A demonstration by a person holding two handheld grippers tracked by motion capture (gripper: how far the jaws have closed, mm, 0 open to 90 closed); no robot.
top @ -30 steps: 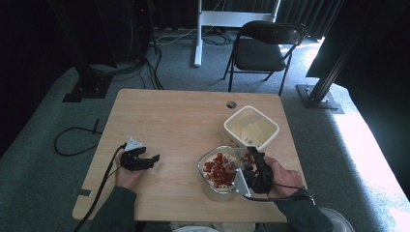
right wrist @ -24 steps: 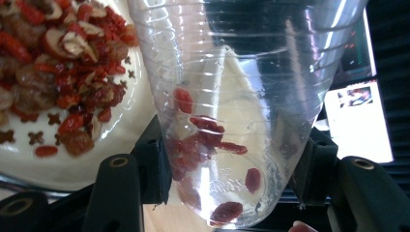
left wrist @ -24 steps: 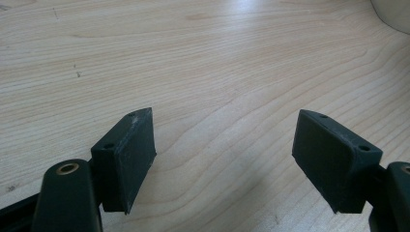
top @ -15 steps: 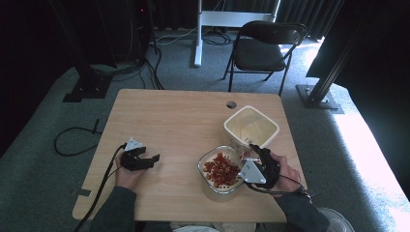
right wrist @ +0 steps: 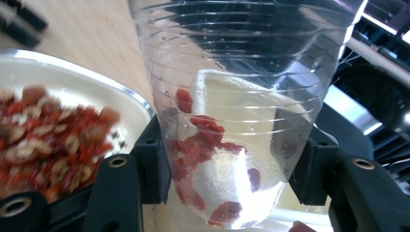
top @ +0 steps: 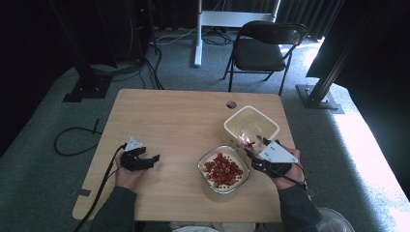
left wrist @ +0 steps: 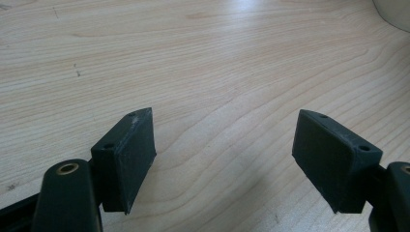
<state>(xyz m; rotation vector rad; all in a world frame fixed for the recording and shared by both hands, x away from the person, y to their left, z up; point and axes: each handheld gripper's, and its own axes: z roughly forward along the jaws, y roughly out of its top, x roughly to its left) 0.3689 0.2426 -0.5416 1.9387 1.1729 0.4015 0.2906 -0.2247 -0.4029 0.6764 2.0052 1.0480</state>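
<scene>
Wooden table (top: 169,121): right tongs (right wrist: 227,169) clamp clear cup (right wrist: 232,111) beside bowl (top: 205,166); left tongs (left wrist: 222,159) gape, empty.

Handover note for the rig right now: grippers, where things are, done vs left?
Right gripper: shut on the clear plastic cup, a few red pieces inside, held at the near edge of the cream square container.
Left gripper: open, nothing between its fingers, over bare table.
Glass bowl: full of red pieces, near the table's front edge.
Done: cup loaded from the bowl, it seems.
Left: probably tip the cup into the container, then repeat.
</scene>
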